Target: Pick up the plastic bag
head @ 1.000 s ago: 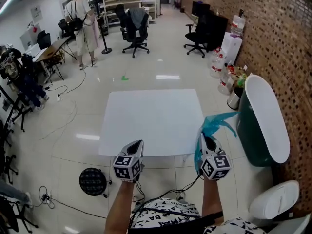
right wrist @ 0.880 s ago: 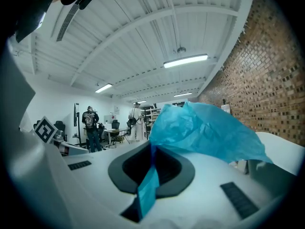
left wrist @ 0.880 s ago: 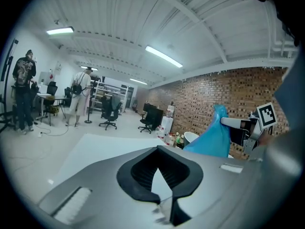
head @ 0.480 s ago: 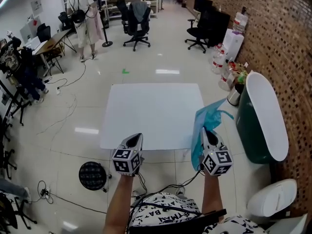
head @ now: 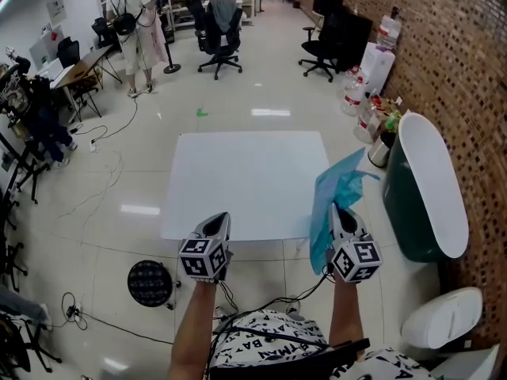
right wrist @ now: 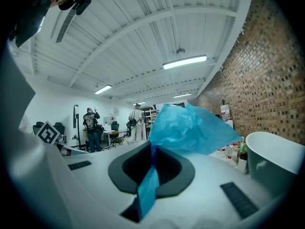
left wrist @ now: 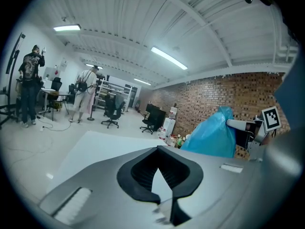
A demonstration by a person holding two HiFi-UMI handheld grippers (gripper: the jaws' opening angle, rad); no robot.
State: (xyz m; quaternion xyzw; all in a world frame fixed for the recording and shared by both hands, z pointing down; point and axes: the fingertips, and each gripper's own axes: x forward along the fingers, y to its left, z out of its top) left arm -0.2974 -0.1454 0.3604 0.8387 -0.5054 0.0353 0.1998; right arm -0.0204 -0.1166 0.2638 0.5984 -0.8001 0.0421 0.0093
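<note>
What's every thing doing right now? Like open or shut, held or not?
Bag, held up off the table, pinched by one gripper.
Right gripper, shut on the bag.
Left gripper, shut, nothing in it.
Bin, white lid on, it seems.

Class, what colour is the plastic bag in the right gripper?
Light blue; the bag shows best in the right gripper view.

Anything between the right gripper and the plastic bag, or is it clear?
Nothing visible in the way. The right gripper is already shut on the plastic bag: a strip is pinched between its fingers, the rest bunched above them. The left gripper is shut, empty, apart from it.
</note>
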